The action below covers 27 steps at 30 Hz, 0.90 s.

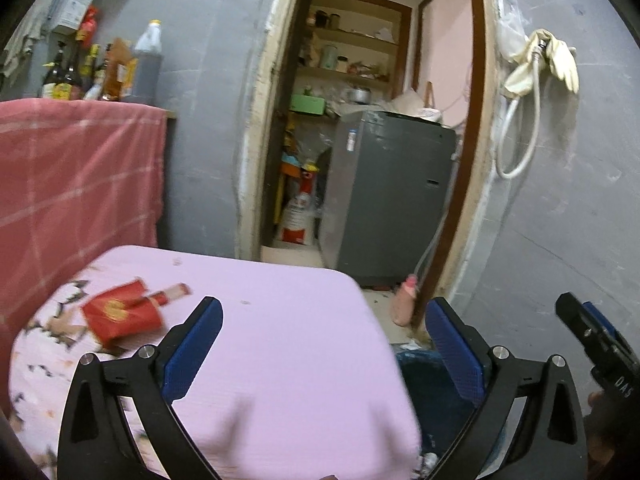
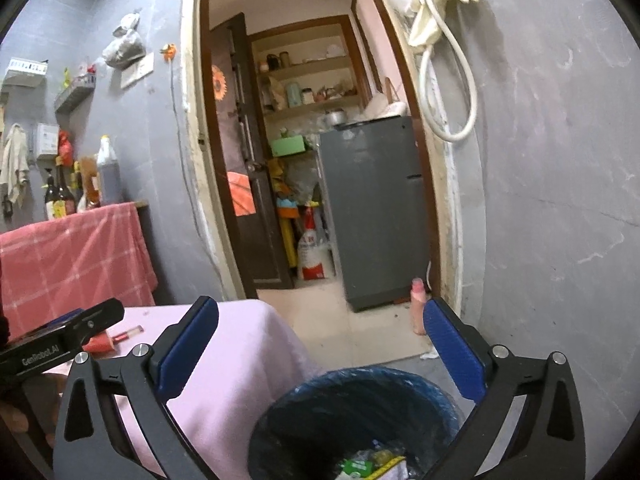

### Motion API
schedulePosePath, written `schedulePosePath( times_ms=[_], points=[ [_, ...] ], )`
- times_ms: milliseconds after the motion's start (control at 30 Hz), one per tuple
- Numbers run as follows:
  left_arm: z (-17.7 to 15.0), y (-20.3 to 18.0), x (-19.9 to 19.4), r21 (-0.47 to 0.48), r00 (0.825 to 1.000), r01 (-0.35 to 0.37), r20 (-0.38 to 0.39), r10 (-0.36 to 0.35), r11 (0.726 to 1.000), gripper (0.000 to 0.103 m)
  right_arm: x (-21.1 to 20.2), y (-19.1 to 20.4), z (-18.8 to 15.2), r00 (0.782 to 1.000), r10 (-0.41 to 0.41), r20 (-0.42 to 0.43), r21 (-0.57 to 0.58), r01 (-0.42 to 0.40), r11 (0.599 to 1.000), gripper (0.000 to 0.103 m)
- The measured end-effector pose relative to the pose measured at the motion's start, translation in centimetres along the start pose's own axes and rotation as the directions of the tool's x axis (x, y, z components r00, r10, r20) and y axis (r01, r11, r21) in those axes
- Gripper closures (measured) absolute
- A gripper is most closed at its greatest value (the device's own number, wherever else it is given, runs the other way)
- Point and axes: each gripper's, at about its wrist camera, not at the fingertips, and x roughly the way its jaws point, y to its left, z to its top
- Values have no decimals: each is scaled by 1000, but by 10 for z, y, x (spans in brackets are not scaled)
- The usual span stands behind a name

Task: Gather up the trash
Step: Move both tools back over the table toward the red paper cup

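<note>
Trash bin (image 2: 356, 416) holds a drop; both grippers (image 1: 324, 344) (image 2: 320, 344) released, empty. Next: red box (image 1: 120, 316) at ten o'clock on table (image 1: 280, 320).

table (image 1: 280, 320): smooth matt pink cloth cover | fingers (image 1: 192, 348): blue knurled pads on matt black plastic frames, shiny metal screws | bin (image 2: 304, 412): glossy, crinkled blue plastic liner | red box (image 1: 120, 316): glossy card | wall (image 2: 560, 200): rough matt grey plaster | fridge (image 2: 376, 208): smooth grey metal
</note>
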Motion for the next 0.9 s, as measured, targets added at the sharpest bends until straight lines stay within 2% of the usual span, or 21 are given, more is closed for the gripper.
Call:
schedulePosePath(
  times_ms=[233, 400, 700, 900],
  points=[
    [7, 53, -19, -22, 996, -87, 21, 87, 996, 4, 9, 40, 6, 998, 66, 8, -31, -65, 997, 0],
    [7, 97, -28, -34, 986, -166, 15, 167, 985, 4, 21, 76, 8, 992, 125, -5, -56, -125, 991, 0],
    [-5, 165, -28, -47, 962, -269, -60, 266, 962, 4, 53, 136, -2, 975, 207, -82, -121, -216, 969, 0],
    [-16, 193, -19, -65, 954, -286, -116, 277, 956, 4, 75, 160, -12, 960, 235, -150, -157, -258, 953, 0]
  ],
)
